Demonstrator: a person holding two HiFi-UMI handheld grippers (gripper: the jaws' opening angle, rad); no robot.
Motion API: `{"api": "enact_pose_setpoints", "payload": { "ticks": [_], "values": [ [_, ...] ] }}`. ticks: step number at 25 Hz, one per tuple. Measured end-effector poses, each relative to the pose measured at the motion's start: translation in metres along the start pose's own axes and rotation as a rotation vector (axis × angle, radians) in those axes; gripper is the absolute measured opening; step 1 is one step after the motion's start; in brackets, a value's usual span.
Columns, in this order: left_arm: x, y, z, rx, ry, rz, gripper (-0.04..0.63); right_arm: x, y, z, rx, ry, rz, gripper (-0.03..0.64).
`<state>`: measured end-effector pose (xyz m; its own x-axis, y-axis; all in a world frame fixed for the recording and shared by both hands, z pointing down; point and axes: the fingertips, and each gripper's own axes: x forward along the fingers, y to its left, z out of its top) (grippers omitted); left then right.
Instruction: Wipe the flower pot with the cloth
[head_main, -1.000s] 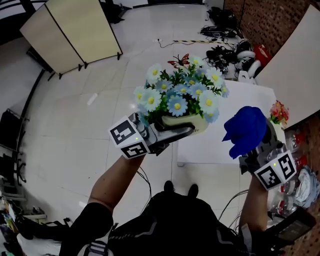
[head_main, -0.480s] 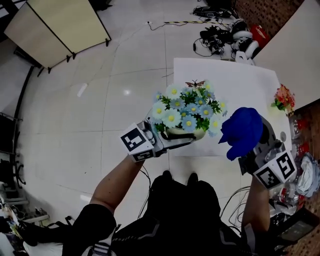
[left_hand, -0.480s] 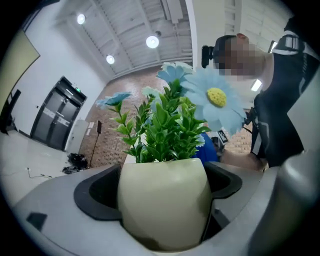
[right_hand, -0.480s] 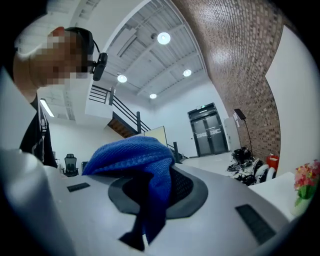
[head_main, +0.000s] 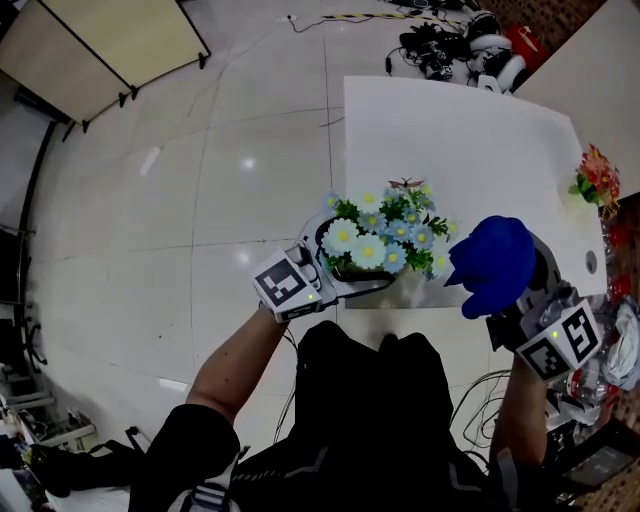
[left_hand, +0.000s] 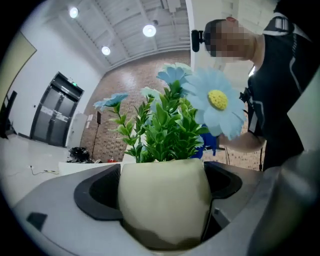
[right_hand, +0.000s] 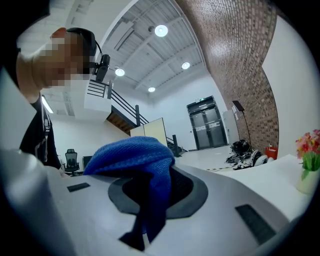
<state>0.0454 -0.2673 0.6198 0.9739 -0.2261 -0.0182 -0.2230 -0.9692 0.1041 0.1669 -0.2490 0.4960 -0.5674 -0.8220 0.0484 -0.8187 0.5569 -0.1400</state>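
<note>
While clamped in the left gripper, looks raised over the counter at its near left corner: that's the flower pot. Fingers closed on both flanks of the cream body, plain in the left gripper view. Topped with blue and white flowers, which hide most of the pot wall in head view. Can't tell whether fully clear of the counter or just above its near edge.

Just right of it: blue cloth, bunched up, pinched in the closed fingers of the right gripper, one tail hanging down. Near the flowers, apart from the pot wall, no contact visible.

Further out, by the counter's right edge: a second small pot with red flowers, not involved.

Reads as the approach before the first wipe: both grasps made, wiping not yet started.

Next move calls for:
- bringing the cloth in under the flower heads onto bare cream wall
- light pressure, then a sweep round
- probably turning the left wrist to expose the sides the fingers cover

Worth watching: petals snagging the cloth, pot slipping under side load.
</note>
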Motion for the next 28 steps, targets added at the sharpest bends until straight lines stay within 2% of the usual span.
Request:
{"api": "enact_pose_setpoints", "payload": {
  "ticks": [5, 15, 17, 20, 28],
  "values": [
    [0.014, -0.002, -0.046, 0.059, 0.070, -0.033, 0.530, 0.006, -0.018, -0.032, 0.026, 0.020, -0.018, 0.049],
    [0.013, -0.002, -0.067, 0.093, 0.094, -0.070, 0.531, 0.012, -0.024, -0.043, 0.030, 0.024, -0.030, 0.049],
    [0.013, -0.003, -0.075, 0.093, 0.121, -0.079, 0.531, 0.011, -0.025, -0.044, 0.035, 0.026, -0.035, 0.049],
    [0.016, -0.006, -0.089, 0.141, 0.171, -0.092, 0.529, 0.010, -0.026, -0.047, 0.039, 0.035, -0.035, 0.049],
    [0.015, -0.006, -0.085, 0.160, 0.128, -0.090, 0.531, 0.015, -0.022, -0.044, 0.053, 0.065, -0.036, 0.049]
  ]
}}
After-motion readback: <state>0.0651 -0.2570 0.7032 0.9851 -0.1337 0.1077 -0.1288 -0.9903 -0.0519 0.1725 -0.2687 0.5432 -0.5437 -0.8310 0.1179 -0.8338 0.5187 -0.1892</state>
